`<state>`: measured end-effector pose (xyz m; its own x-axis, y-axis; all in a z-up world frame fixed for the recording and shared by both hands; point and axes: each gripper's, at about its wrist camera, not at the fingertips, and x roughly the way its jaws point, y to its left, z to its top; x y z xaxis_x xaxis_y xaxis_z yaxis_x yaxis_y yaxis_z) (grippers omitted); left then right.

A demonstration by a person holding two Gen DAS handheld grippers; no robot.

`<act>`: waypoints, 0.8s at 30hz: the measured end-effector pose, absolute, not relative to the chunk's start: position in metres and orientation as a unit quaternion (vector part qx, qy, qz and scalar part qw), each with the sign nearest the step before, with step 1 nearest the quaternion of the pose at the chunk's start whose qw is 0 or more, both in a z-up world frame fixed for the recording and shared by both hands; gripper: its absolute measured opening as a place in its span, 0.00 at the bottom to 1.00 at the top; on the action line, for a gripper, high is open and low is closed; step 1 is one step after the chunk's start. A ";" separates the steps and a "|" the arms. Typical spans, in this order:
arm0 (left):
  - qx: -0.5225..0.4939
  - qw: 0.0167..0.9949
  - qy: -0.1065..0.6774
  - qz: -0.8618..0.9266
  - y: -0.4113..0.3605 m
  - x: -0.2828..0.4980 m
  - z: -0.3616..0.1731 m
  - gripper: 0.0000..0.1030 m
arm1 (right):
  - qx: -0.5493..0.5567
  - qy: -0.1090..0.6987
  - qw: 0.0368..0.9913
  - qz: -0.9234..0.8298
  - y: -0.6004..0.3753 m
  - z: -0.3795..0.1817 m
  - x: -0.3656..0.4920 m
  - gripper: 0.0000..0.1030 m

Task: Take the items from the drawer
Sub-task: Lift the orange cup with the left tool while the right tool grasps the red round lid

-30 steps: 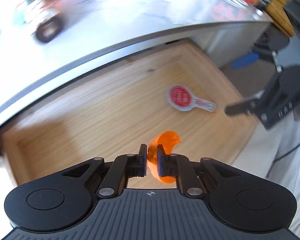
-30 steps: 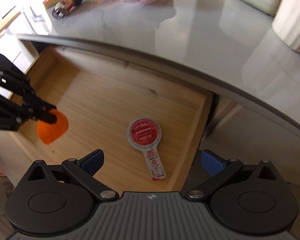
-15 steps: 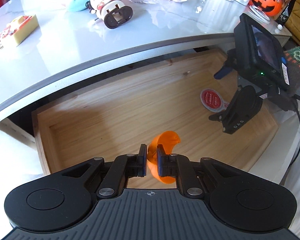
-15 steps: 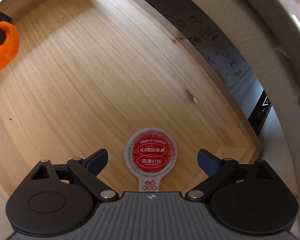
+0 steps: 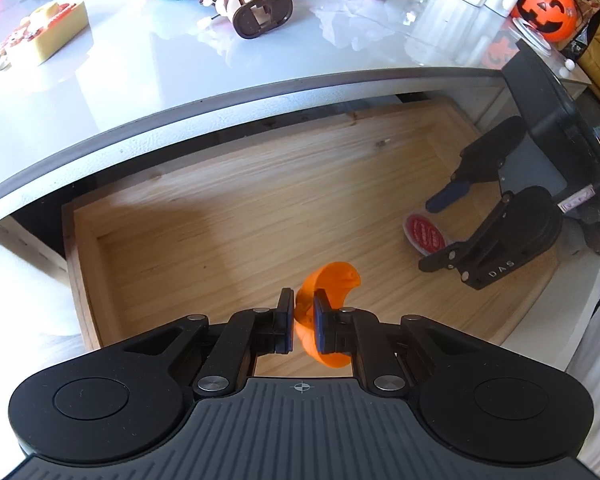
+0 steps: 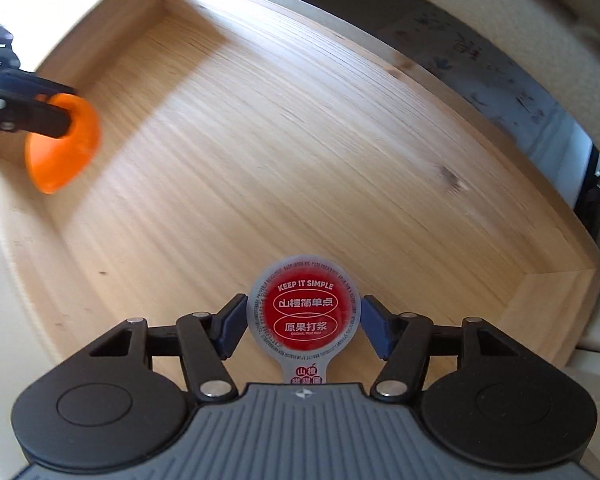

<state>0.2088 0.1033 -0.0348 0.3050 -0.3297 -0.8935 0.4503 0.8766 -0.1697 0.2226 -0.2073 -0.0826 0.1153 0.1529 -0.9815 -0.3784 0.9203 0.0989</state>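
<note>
The left gripper (image 5: pixel 301 322) is pinched tight on an orange plastic scoop (image 5: pixel 328 292) and holds it up above the floor of the wooden drawer (image 5: pixel 204 220). The right gripper (image 6: pixel 303 322) is low inside the drawer, its blue fingers (image 6: pixel 230 328) spread apart on both sides of a round red snack pack (image 6: pixel 303 314). The pack lies flat on the wood near the drawer's right wall. Behind the drawer, the grey tabletop (image 5: pixel 140 92) holds a toy figure (image 5: pixel 240 0) and a pumpkin bucket (image 5: pixel 546 8).
</note>
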 end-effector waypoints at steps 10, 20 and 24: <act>0.042 0.808 0.540 -0.233 0.100 0.215 -0.037 0.12 | -0.154 0.660 0.709 0.195 -0.203 -0.086 0.209 0.80; 0.037 0.808 0.541 -0.231 0.100 0.218 -0.041 0.12 | -0.185 0.650 0.706 0.214 -0.183 -0.079 0.211 0.54; 0.038 0.806 0.542 -0.234 0.099 0.215 -0.042 0.12 | -0.146 0.647 0.716 0.220 -0.186 -0.068 0.218 0.54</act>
